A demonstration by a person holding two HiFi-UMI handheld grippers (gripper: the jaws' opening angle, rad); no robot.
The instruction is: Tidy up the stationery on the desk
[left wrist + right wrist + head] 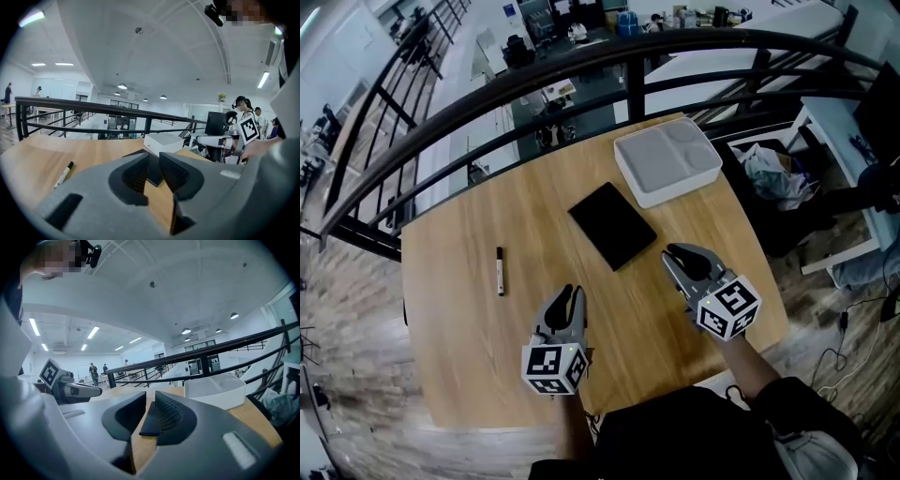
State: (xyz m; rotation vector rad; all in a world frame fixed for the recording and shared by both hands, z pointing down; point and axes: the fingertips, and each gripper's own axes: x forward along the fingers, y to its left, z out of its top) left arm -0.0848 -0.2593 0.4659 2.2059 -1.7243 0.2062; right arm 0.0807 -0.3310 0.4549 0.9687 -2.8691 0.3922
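Head view: notebook (612, 225) beside right claw (675, 255).

Wooden bench (450, 328) with a wide bare strip between a marker (500, 271) at left and a flat black pad (612, 225) at centre. A white tray (667, 161) blocks the far right corner, and a dark railing (635, 94) curves behind the far edge.

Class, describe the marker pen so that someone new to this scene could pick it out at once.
Start at the wooden desk. On its left half, apart from everything else, lies the marker pen. It is the only thin, stick-shaped item, a white barrel with a black cap, unlike the flat black notebook and the white tray to its right.
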